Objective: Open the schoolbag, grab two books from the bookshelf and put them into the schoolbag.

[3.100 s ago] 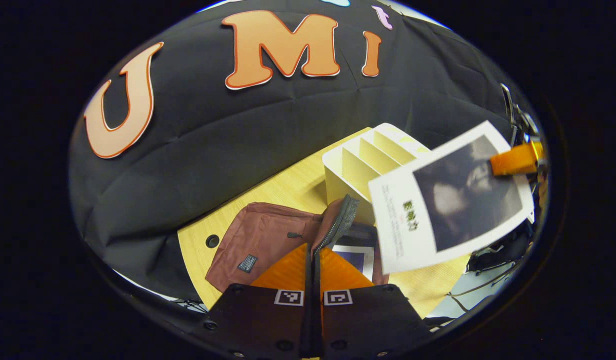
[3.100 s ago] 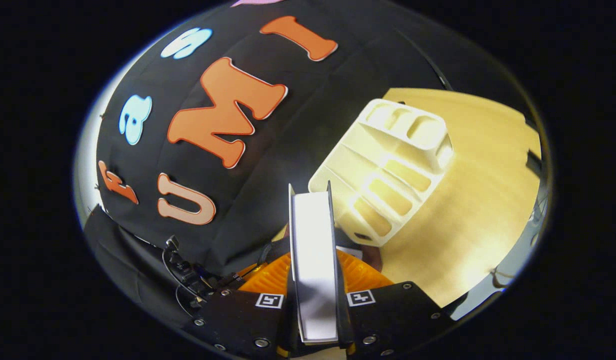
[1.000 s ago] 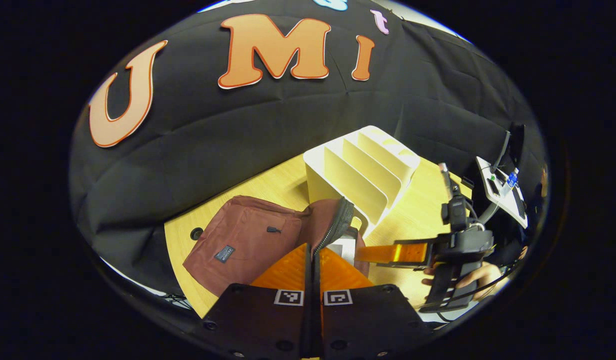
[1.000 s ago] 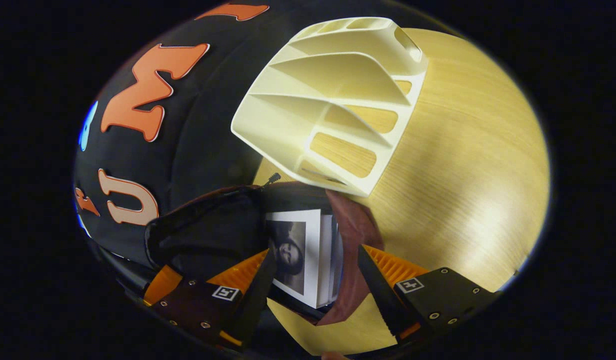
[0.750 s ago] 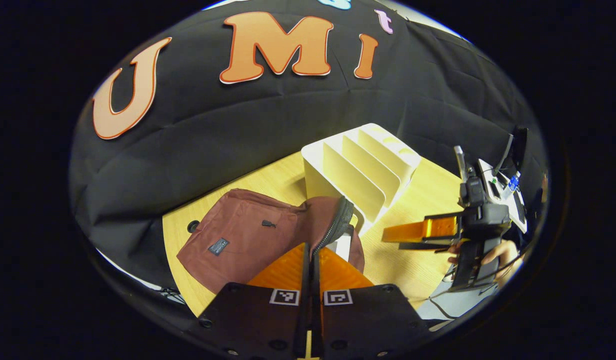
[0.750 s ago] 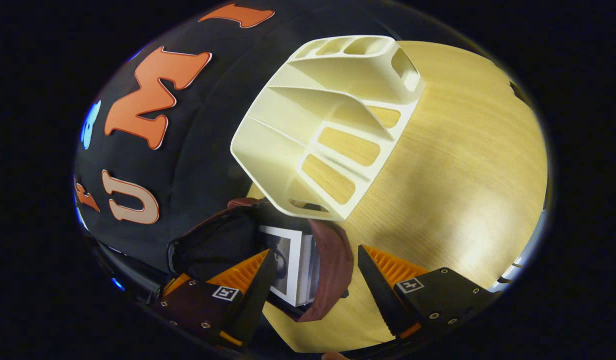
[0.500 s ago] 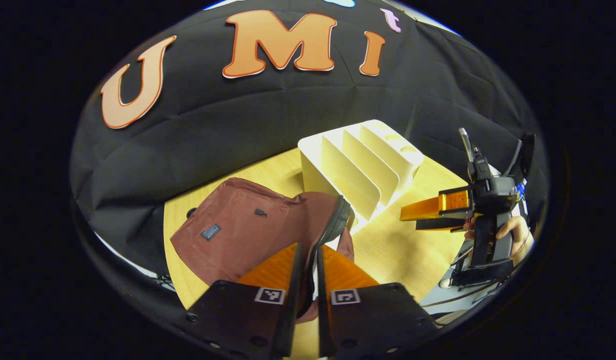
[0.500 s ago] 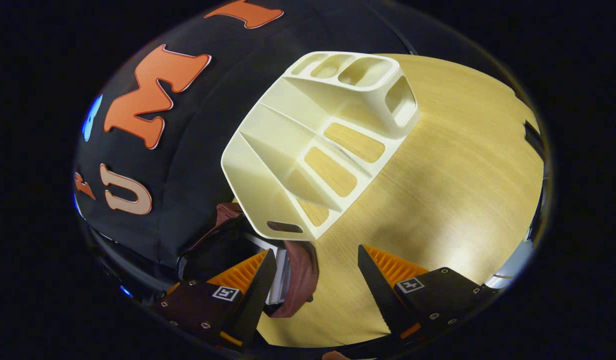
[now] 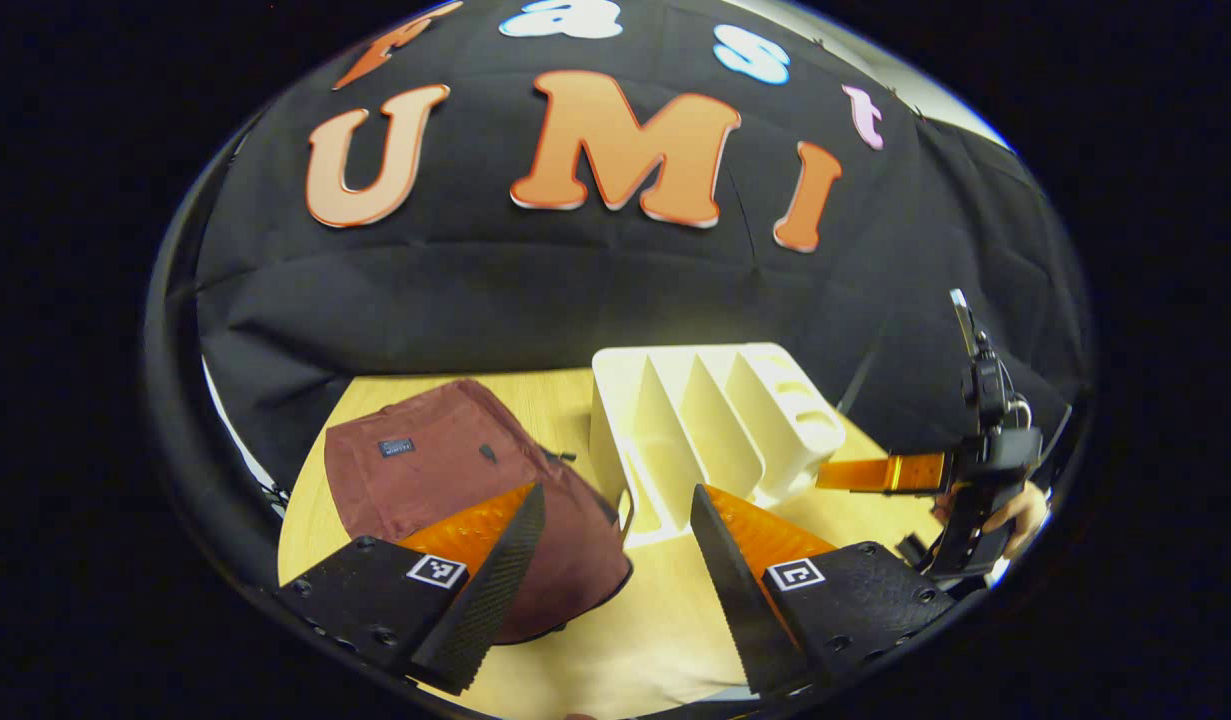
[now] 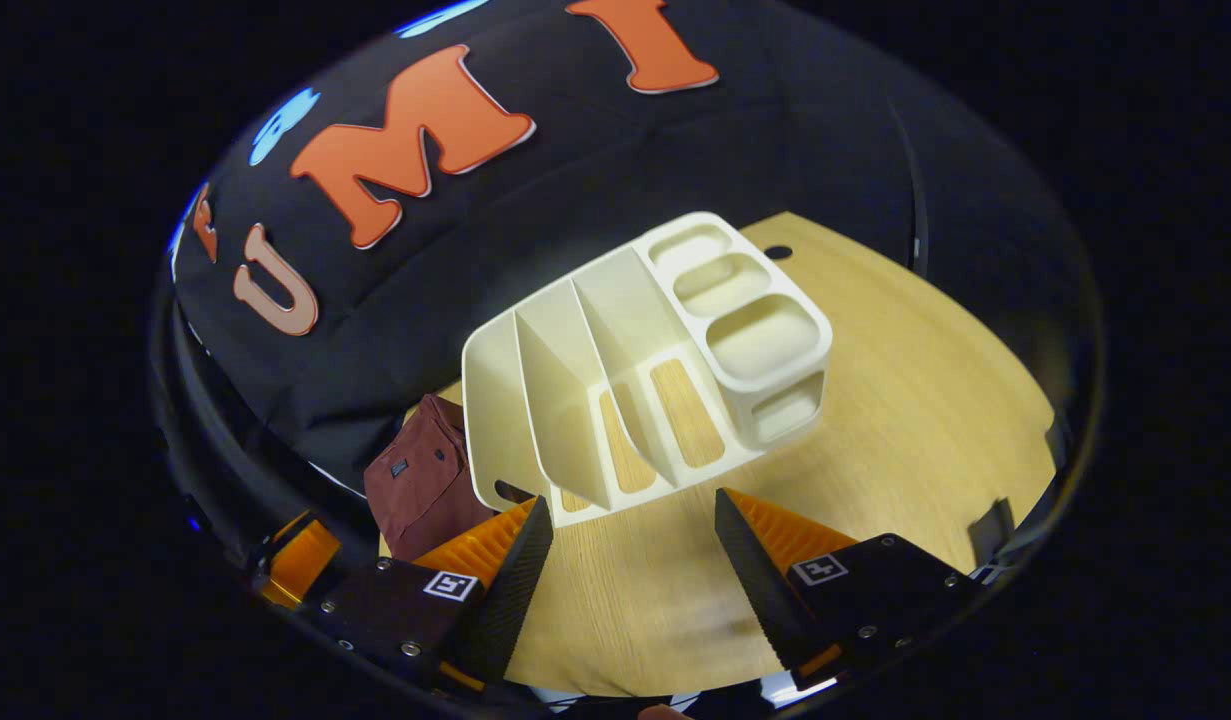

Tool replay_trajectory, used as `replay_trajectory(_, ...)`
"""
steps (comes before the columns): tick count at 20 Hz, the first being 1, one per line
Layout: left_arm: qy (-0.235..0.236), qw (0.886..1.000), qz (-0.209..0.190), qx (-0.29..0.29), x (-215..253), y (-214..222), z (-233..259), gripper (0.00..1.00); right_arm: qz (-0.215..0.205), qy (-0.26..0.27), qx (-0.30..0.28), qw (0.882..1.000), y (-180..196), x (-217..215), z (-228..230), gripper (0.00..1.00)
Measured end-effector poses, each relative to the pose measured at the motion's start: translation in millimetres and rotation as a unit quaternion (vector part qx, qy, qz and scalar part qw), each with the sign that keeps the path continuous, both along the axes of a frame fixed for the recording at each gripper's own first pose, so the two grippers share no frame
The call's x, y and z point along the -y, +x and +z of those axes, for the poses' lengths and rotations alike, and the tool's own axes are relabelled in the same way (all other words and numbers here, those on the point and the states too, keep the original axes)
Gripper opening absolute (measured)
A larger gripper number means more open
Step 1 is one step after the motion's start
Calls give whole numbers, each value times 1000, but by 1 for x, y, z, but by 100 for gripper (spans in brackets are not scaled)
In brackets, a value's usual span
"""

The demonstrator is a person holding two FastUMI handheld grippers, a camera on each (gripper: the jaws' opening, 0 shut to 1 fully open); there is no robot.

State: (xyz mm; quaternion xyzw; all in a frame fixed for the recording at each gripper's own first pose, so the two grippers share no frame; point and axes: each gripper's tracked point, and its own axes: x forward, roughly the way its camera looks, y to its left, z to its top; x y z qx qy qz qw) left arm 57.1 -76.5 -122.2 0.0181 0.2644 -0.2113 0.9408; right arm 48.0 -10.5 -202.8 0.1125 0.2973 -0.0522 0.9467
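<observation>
Schoolbag (image 9: pixel 445 480) lies slumped on the worktop (image 9: pixel 615 640), just left of the bookshelf (image 9: pixel 695 420).

Left claw (image 9: pixel 615 590) hangs above it, spread wide and empty; bookshelf slots look bare, so both books are probably packed; right claw (image 10: pixel 630 580) gapes empty too.

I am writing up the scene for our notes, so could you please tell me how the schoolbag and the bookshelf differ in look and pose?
The schoolbag is dark red cloth, while the bookshelf is cream and rigid. The schoolbag lies slumped flat on the table; the bookshelf stands upright with open slots between its dividers. The schoolbag hides whatever is inside; the bookshelf's visible slots look empty. Both rest on the table, side by side.
</observation>
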Motion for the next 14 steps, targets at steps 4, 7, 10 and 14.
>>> replay_trajectory(4,-32,992,48,113,-3,15,72,96,33,-44,117,992,6,-12,86,97)
replay_trajectory(7,-47,981,67,175,-2,17,117,97,51,-92,204,973,2,-19,151,97)
replay_trajectory(10,-63,966,83,237,0,14,154,96,58,-130,270,952,-12,-24,196,97)
replay_trajectory(14,-52,957,86,273,5,3,170,95,60,-142,296,943,-17,-31,212,96)
